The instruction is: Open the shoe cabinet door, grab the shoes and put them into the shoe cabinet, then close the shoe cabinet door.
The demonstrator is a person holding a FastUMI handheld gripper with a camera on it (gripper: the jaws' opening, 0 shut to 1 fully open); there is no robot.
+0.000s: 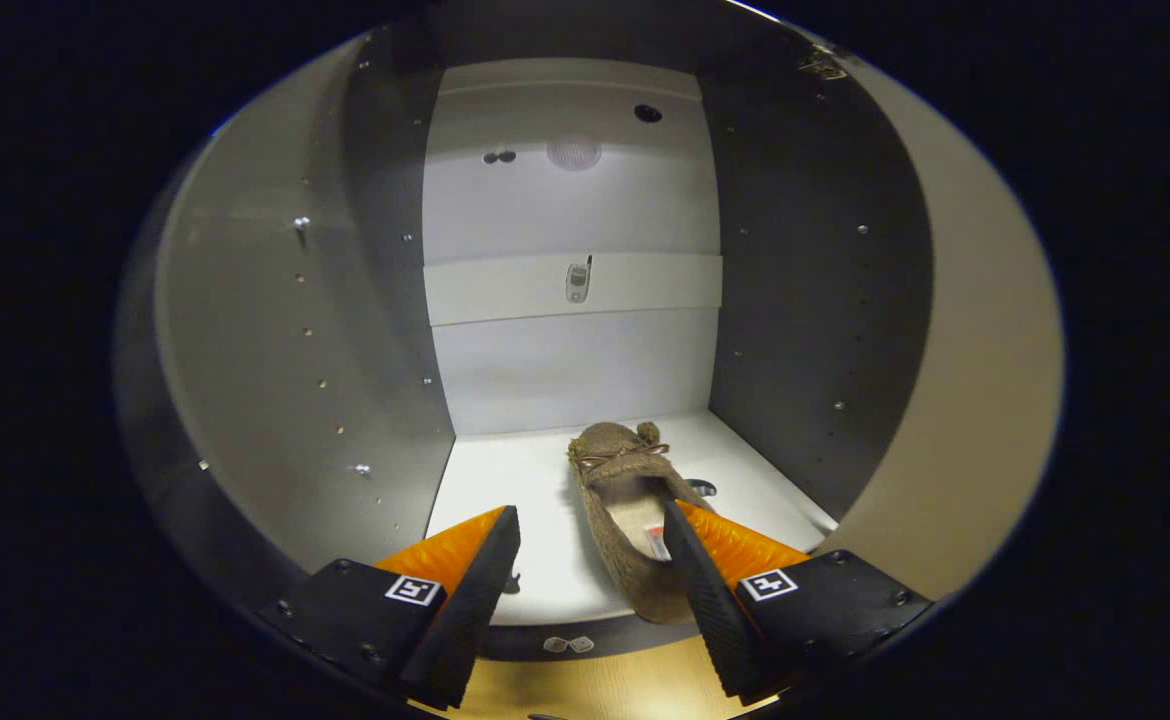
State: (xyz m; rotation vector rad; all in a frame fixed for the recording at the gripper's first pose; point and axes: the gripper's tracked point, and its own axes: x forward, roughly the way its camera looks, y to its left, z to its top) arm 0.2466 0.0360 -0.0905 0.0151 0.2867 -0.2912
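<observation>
We see the brown fuzzy slipper with a small bow on its toe (pixel 625 520) lying on the white bottom shelf of the open grey shoe cabinet (pixel 535 500), toe pointing in toward the white back panel (pixel 573 370) at twelve o'clock and heel overhanging the shelf's front edge at six o'clock. It lies this way, we judge, because it was pushed in toe first, so the door can shut once the heel is nudged further in. The gripper (pixel 595 560) has its fingers spread apart, clamped on nothing; the slipper sits between them, hard against the finger at three o'clock, which overlaps its side, though we cannot tell if they touch. The gripper points level and straight into the cabinet from just outside its front, above a strip of pale wooden floor (pixel 595 685).
</observation>
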